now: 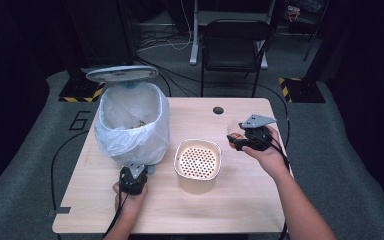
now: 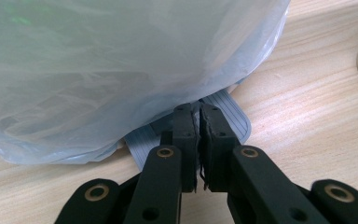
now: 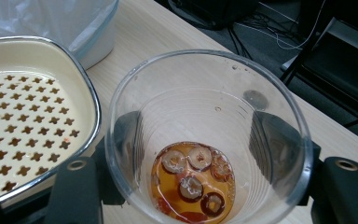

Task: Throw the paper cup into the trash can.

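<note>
We hold the left gripper [image 2: 199, 140] jaws pressed together on the bin pedal [image 2: 223, 109], likely keeping the lid [image 1: 122, 73] up; right gripper [image 1: 243, 138] clamps the clear cup [image 3: 205, 140] of leftovers beside the strainer [image 1: 197, 160], ready for draining.

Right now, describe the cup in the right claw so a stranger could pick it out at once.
Start at the wooden table and find the cream strainer pot at its middle. Just right of it, the right claw grips a clear plastic cup. Unlike the pot or the bagged bin, it is see-through, with amber liquid and round dried fruit slices at the bottom.
</note>
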Demonstrator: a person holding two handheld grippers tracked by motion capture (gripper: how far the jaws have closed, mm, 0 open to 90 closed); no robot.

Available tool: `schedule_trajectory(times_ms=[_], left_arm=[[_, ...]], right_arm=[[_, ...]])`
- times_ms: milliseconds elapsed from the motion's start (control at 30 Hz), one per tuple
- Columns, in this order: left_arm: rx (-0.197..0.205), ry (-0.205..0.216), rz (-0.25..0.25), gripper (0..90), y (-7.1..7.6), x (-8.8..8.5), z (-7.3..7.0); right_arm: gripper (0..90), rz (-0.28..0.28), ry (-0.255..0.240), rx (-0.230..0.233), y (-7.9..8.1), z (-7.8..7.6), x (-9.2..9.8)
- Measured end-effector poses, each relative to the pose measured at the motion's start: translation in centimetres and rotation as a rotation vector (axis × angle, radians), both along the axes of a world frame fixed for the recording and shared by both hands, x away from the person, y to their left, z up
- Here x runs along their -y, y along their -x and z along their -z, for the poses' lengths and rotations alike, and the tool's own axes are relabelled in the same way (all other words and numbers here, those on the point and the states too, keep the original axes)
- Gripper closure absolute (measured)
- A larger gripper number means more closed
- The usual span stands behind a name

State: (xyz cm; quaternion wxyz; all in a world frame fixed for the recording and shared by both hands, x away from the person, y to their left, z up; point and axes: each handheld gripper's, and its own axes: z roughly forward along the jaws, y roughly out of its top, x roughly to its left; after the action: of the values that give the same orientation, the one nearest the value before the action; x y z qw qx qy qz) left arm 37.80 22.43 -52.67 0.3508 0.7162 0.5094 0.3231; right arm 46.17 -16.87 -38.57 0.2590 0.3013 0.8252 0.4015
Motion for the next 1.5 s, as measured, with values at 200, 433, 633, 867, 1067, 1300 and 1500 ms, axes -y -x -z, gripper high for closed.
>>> schedule_trajectory(times_ms=[200,433,633,867,1067,1300,1500], left_arm=[[0.000,0.000,0.000,85.1,0.0,0.0,0.0],[-0.008,0.001,0.003,85.1,0.0,0.0,-0.1],[-0.009,0.001,0.003,85.1,0.0,0.0,-0.1],[-0.008,0.000,0.004,85.1,0.0,0.0,-0.1],[-0.008,0.000,0.004,85.1,0.0,0.0,0.0],[-0.008,-0.001,0.004,85.1,0.0,0.0,-0.1],[-0.008,-0.001,0.003,85.1,0.0,0.0,-0.1]], right_arm=[[34.9,-0.009,-0.003,0.004,-0.5,0.0,-0.4],[35.0,-0.025,-0.010,0.036,-0.8,0.0,-1.1],[35.0,-0.046,0.004,0.086,-0.7,-0.4,-2.0],[35.3,-0.121,0.062,0.202,0.0,-1.2,-3.1],[35.5,-0.163,0.096,0.270,0.7,-1.6,-3.9],[36.0,-0.211,0.216,0.385,1.5,-1.3,-5.4],[36.4,-0.240,0.295,0.447,1.8,-0.9,-6.3]])
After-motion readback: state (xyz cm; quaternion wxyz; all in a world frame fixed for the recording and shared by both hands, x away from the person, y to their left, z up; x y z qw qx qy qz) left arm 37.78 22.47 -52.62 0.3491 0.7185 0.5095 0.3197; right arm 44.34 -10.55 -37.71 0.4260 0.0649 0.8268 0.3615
